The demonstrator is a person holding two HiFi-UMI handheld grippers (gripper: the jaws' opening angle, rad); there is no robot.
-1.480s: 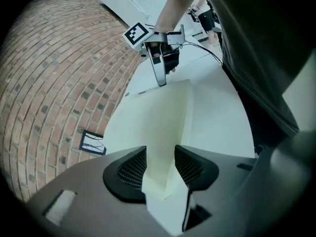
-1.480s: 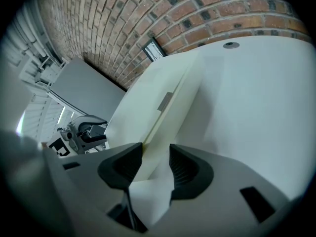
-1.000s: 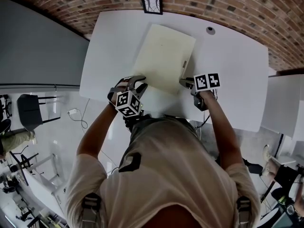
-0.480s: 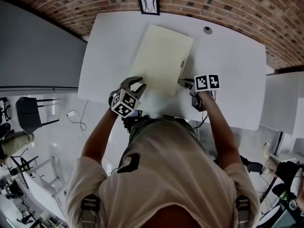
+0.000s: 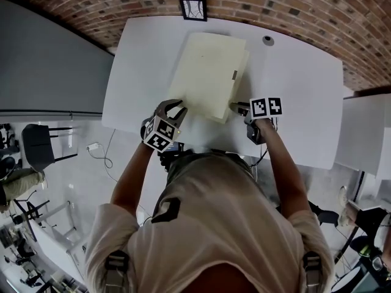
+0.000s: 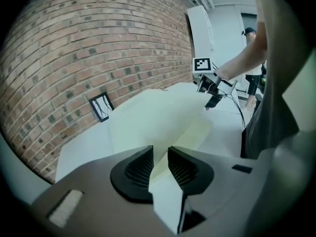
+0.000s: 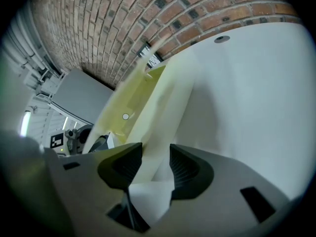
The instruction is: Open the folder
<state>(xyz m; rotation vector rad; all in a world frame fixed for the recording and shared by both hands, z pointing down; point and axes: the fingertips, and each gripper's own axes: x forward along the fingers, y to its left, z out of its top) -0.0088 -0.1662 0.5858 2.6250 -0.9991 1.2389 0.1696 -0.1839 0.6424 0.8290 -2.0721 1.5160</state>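
1. Over the last second the cover of the folder [image 5: 206, 72] has risen along its right-hand edge, which now shows as a thick band. The left gripper [image 6: 160, 151] has rolled at the wrist. Its fingers have just been closing, with the folder's near left corner between them.
2. Those fingers stand almost together, clamped on that pale corner.
3. The right gripper [image 7: 156, 148] sits where it was. Its fingers stand wide apart, with a pale strip of the folder's right edge between them, lying against one pad and clear of the other.
4. Past that strip the folder gapes, showing a yellowish inner face with a small round stud [image 7: 125, 116]. Whether papers lie inside cannot be told.
5. The folder lies askew on the middle of the white bench [image 5: 299, 102], its far end close to the far edge.
6. Bare bench runs from the folder to the right edge, broken only by a small round cap [image 5: 267, 39] near the far edge. A narrower bare strip runs to the left edge.
7. Beyond the far edge stands a brick wall [image 5: 305, 8] with a framed picture [image 5: 193, 8].
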